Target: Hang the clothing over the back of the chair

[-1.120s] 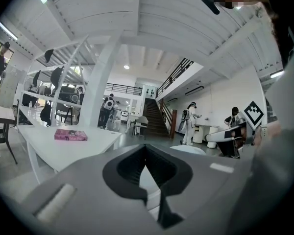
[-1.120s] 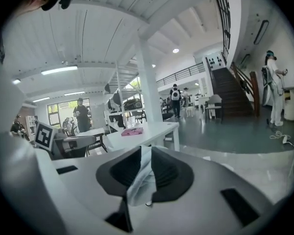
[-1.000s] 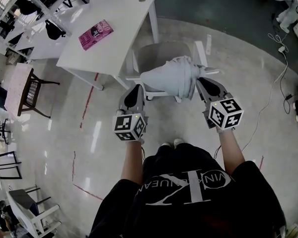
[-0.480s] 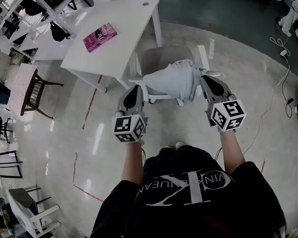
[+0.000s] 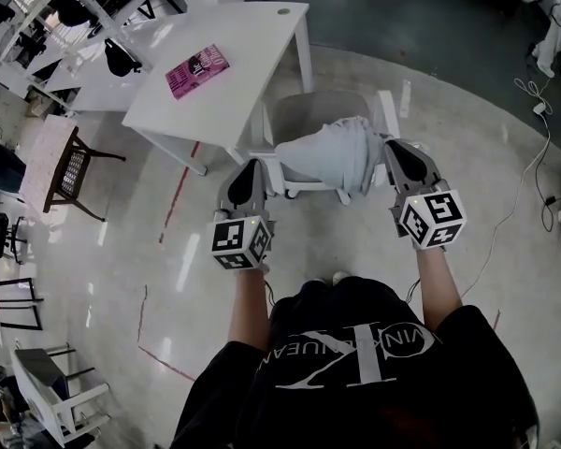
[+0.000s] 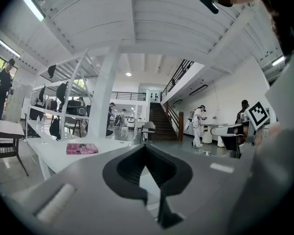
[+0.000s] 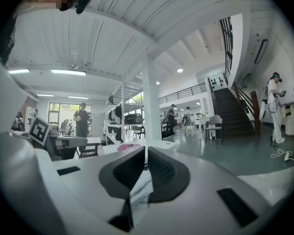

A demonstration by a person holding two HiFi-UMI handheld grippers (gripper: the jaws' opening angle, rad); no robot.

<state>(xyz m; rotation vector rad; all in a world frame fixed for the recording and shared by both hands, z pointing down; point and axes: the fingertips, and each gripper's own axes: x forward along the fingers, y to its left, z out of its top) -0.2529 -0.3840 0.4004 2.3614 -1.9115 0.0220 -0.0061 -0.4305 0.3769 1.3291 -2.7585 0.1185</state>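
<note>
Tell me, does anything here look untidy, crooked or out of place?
The white clothing is bunched into a crumpled bundle, clamped between the left hand-held gripper and the right hand-held gripper over the chair, rather than spread out. Nothing looks spilled or damaged.
</note>
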